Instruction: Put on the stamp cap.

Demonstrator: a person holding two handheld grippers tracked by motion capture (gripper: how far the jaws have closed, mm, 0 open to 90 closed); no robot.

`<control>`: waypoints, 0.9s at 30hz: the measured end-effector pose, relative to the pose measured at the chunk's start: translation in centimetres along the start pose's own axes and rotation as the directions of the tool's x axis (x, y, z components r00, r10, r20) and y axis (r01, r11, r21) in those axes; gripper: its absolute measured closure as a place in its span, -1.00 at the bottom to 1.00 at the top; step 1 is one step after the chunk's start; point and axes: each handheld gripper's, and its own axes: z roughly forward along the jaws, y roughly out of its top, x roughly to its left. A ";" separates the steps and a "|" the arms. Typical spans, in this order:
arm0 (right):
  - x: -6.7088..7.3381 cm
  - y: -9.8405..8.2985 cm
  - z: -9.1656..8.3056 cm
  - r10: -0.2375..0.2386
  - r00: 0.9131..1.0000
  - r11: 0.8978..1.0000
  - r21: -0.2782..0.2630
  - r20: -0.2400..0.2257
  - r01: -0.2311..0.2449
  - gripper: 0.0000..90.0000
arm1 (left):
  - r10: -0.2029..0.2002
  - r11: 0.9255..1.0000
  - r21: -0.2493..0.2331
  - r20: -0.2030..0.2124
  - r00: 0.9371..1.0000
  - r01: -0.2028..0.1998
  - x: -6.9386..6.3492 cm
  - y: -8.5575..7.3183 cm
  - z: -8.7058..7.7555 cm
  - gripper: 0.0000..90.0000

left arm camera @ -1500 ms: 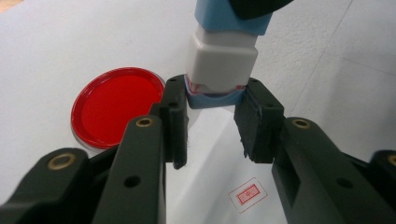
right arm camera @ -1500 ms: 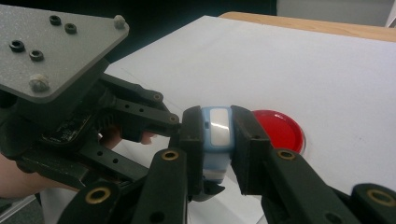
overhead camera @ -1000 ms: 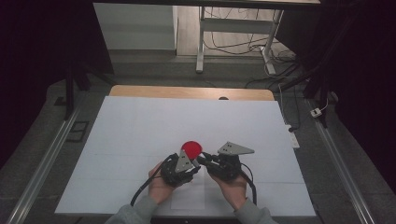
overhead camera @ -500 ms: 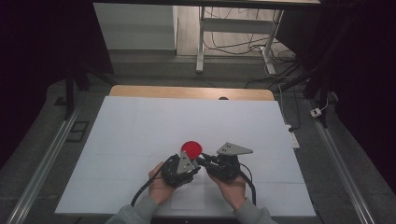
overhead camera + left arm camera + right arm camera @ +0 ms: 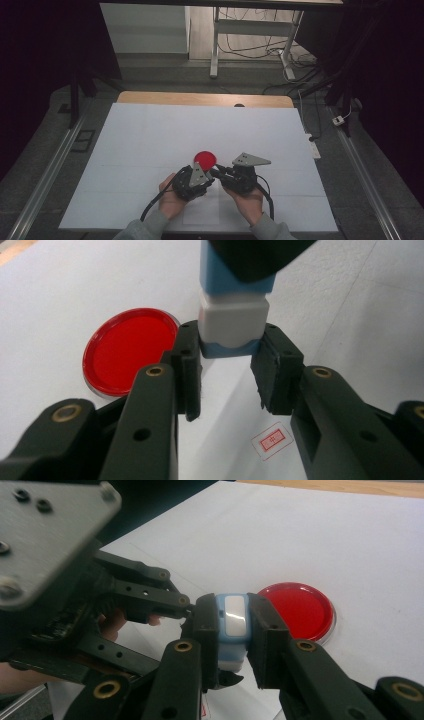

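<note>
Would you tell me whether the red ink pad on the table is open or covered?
Open: the ink pad lies flat with its red face bare and no lid on it.

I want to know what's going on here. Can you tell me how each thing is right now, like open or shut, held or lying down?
Left gripper: shut on the lower end of the blue and white block.
Right gripper: shut on the same block.
Blue and white block: held off the table between both grippers.
Red disc: lying flat on the table, untouched.
White table: covered in white sheets.
</note>
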 end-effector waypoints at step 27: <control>0.1 0.1 -0.1 -0.026 1.000 0.999 -0.025 -0.002 0.026 0.68 | -0.070 0.997 -0.035 0.054 0.996 0.072 0.8 -0.1 -0.2 0.19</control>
